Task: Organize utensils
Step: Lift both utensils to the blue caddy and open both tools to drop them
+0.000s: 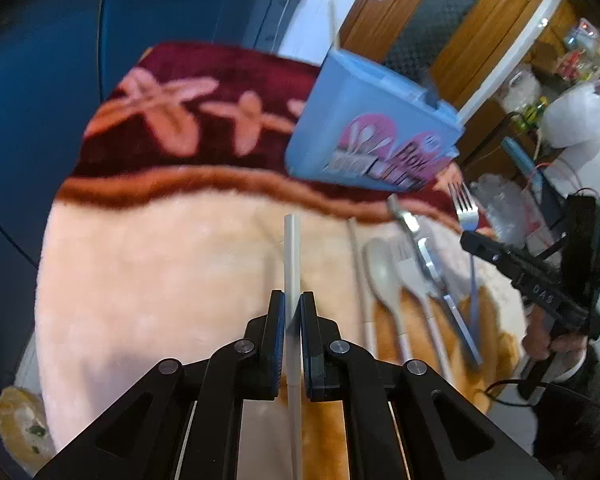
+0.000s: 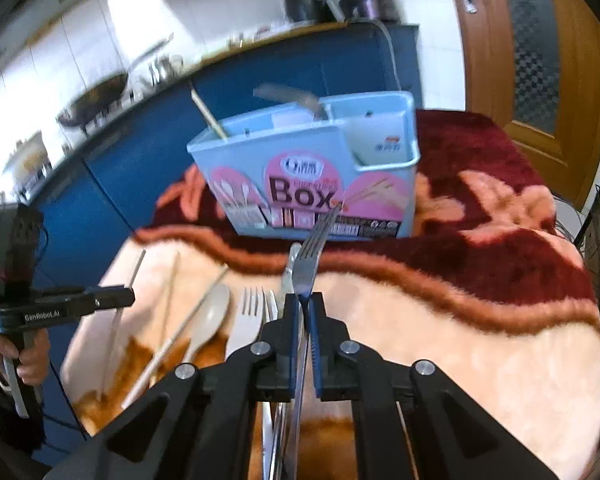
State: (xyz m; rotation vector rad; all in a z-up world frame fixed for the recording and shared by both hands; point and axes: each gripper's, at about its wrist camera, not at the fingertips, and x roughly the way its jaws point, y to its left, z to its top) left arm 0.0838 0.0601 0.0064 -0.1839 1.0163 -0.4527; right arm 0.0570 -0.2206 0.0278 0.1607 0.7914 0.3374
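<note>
Utensils lie in a loose row on the plush cream, brown and maroon blanket [image 1: 148, 272] covering the surface: in the left wrist view, a pale plastic spoon [image 1: 384, 272], a pale plastic fork [image 1: 414, 280] and a steel knife [image 1: 424, 256]. The left tool [image 1: 292, 312] is clenched on a thin white chopstick [image 1: 292, 256], which points toward the light blue plastic utensil box [image 1: 364, 120] (standing on the maroon band). The right tool [image 1: 470, 238] grips a steel fork with a blue handle [image 1: 466, 208].

From the right wrist view, the right tool [image 2: 303, 312] pinches that fork [image 2: 308, 264], its tines toward the box [image 2: 300, 168]. The spoon [image 2: 210, 316], more chopsticks [image 2: 172, 284] and the pale fork [image 2: 248, 320] rest just left. A hand [image 2: 28, 356] holds the left tool [image 2: 120, 296].
</note>
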